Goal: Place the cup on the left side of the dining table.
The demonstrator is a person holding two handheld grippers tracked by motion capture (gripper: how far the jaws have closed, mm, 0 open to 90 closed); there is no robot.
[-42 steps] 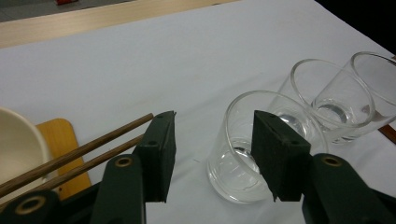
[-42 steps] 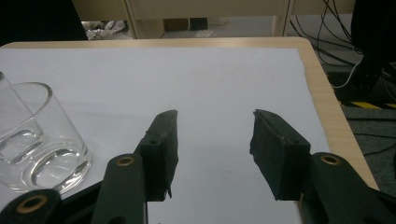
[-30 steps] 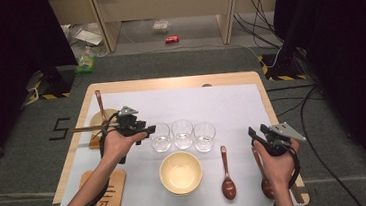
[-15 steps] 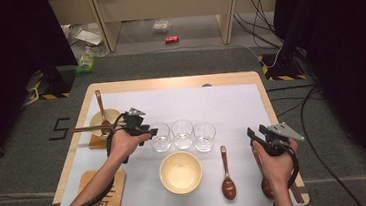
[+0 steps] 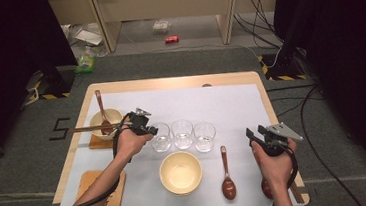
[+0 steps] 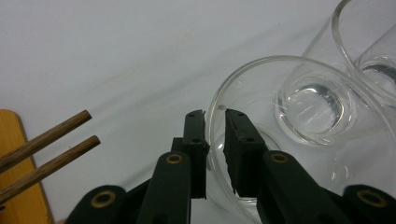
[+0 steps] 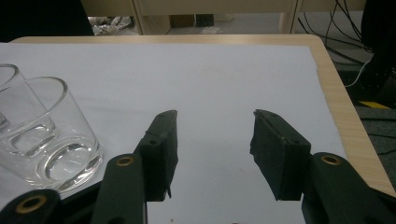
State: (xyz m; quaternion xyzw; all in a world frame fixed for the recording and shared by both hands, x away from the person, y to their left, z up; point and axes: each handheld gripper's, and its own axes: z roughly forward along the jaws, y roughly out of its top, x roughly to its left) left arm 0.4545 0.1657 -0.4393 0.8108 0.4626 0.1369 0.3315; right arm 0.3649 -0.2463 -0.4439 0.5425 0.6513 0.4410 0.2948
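1. The rim of the leftmost glass [image 6: 261, 140] in a row of three was being pinched by the left gripper [image 6: 215, 116], one jaw inside the wall and one outside; the jaws had just been closing and were seen pressed against the glass.
2. The step in hand was judged to be the securing of a grip on that glass, which stood on the white table covering [image 5: 231, 101], just behind the empty cream bowl [image 5: 180, 172].
3. A steady lift was judged to be called for next, with the glass kept upright and clear of the middle glass [image 5: 182, 133] beside it.
4. The right gripper [image 5: 261, 135] was held above the table's right edge, its jaws wide apart with nothing between them.
5. All three glasses, the right glass [image 5: 204, 136] included, appeared empty.
6. A second bowl [image 5: 106, 122] on a wooden mat at far left was seen to hold a brown spoon [image 5: 101, 110], with chopsticks [image 5: 90, 129] laid across it.
7. Another spoon [image 5: 227, 179] was left lying right of the cream bowl.
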